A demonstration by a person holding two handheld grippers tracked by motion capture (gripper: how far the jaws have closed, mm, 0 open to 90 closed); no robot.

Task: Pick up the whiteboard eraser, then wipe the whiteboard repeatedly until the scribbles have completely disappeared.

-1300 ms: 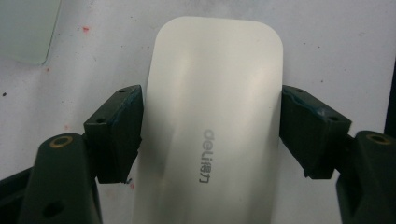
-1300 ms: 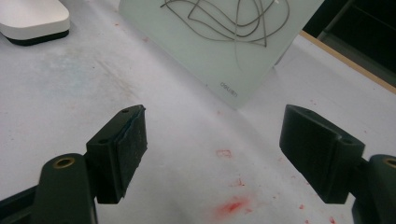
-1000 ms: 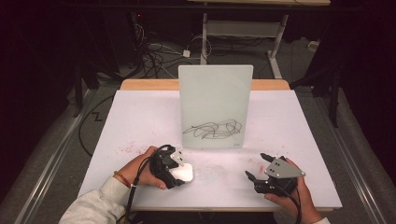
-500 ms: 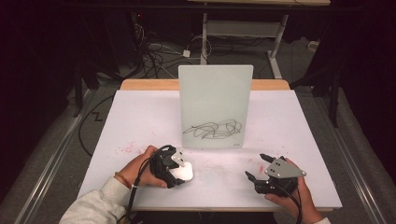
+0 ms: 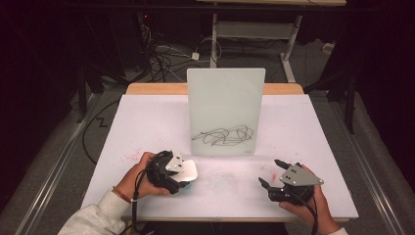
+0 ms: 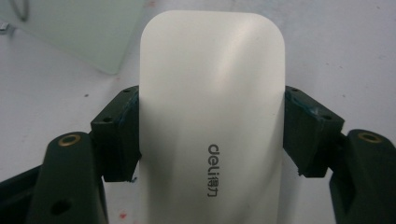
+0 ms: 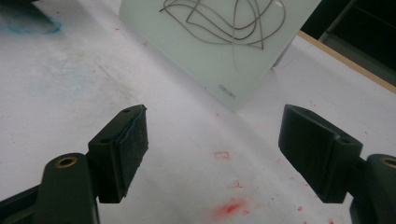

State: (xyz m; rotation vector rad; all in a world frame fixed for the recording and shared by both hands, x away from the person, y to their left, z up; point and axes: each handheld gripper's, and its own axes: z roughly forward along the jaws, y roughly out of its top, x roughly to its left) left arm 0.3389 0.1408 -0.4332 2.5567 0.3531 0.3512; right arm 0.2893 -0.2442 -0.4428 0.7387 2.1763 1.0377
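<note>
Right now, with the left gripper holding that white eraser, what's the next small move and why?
Probably carry the white eraser forward and right to the black scribble on the upright glass board. The left gripper already clamps the eraser on both sides, the scribble is still unwiped, and the right gripper sits open and empty.

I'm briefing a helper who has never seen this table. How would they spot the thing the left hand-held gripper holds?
Start at the upright glass board with the black scribble, standing mid-table. Go down and left to the left hand-held gripper near the front edge. Clamped between its jaws is a white eraser: a smooth rounded rectangle with grey "deli" lettering, the only loose white block there.
</note>
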